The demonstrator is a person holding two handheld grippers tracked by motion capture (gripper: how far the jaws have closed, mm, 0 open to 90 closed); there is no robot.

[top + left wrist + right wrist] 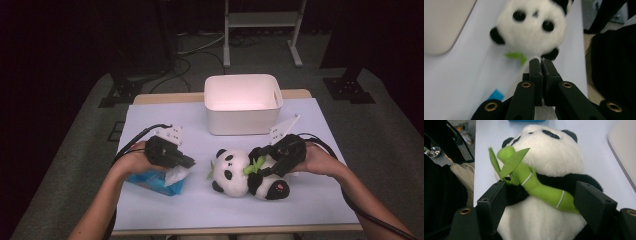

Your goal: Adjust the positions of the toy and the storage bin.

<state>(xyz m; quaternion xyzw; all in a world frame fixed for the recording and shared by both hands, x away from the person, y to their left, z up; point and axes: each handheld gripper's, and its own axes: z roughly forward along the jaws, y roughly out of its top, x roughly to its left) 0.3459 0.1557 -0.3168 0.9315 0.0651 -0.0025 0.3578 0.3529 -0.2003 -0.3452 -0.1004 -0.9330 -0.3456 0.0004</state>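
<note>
The left tool [186, 161], jaws pinched on a white tissue [176, 176], should draw it straight off the blue tissue pack [150, 181] left of the plush black-and-white panda [240, 172]. The right tool [264, 161] straddles the panda's body; actual pad contact is unclear. The pack opening is hidden.

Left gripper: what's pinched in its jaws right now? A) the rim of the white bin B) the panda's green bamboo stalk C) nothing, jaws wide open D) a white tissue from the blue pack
D: in the high view the left gripper has its jaws closed on a white tissue coming out of the blue pack, well clear of the panda and the white bin.
</note>
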